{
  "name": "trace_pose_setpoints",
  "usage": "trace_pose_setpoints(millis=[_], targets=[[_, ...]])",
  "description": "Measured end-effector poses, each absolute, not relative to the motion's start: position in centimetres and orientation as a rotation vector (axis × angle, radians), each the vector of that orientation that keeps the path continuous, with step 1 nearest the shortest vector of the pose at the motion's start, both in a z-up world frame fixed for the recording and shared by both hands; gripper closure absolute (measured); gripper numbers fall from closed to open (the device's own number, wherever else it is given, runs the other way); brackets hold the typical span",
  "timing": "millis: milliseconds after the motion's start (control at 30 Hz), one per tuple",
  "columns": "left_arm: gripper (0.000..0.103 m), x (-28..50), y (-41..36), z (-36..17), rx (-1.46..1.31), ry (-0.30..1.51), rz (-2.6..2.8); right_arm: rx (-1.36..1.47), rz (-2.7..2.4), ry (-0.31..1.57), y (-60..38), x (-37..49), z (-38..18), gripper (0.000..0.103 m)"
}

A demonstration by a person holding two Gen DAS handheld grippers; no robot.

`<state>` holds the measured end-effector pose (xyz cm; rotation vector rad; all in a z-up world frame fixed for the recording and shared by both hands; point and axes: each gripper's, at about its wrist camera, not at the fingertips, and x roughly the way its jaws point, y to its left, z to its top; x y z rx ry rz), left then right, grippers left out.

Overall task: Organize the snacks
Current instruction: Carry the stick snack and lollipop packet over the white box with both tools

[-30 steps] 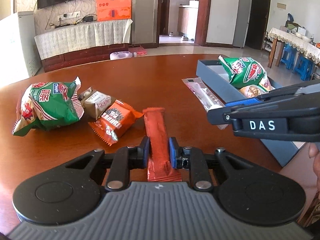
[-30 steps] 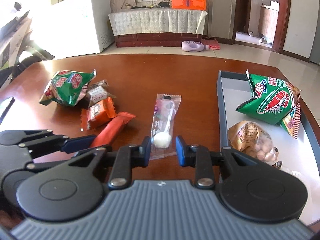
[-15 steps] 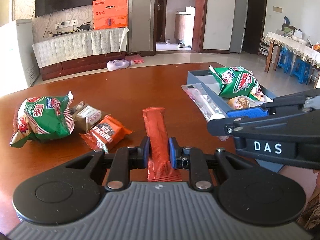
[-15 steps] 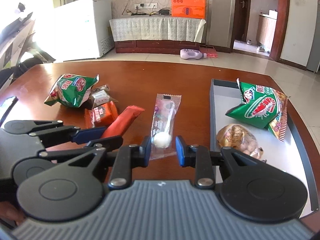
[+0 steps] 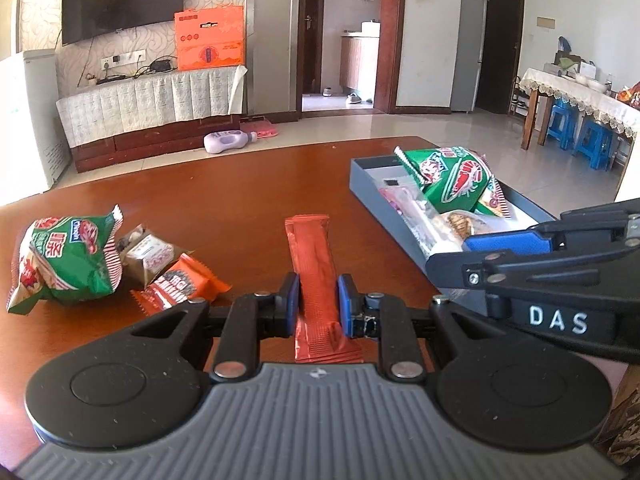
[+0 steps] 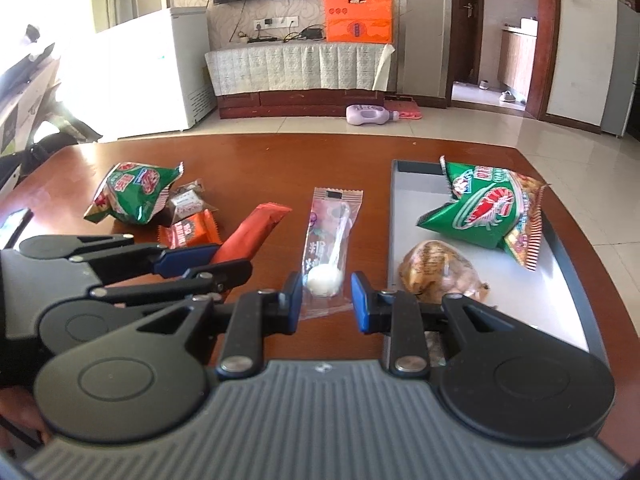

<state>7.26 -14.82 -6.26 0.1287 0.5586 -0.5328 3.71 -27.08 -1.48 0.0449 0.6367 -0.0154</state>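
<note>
My left claw (image 5: pixel 318 300) pinches the near part of a long red snack bar (image 5: pixel 312 264), its blue pads pressed to both sides of the wrapper, the bar pointing away across the brown table (image 5: pixel 240 200). My right claw (image 6: pixel 326 298) is spread, with the white head of a clear-wrapped lollipop (image 6: pixel 328 248) lying between its pads, apparently not yet gripped. Just right of that sits the grey tray (image 6: pixel 408 208), already holding a green shrimp-cracker bag (image 6: pixel 484 208) and a crinkled clear bag of brown nuts (image 6: pixel 436 274). I judge the sorting less than half done: besides the bar and lollipop, a second green bag (image 5: pixel 68 260), a small brown packet (image 5: pixel 150 258) and an orange packet (image 5: pixel 180 284) wait in a touching cluster at far left. The bar looks flat, stiff and glossy; the lollipop wrapper is thin and slippery-looking.
</note>
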Motion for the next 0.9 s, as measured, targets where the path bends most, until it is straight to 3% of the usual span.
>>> trace_pose_setpoints(millis=[900], targets=[[0.078, 6.0, -19.4, -5.6, 0.170, 0.518, -0.578, 0.094, -0.089, 0.603, -31.7, 0.3, -0.7, 0.073]])
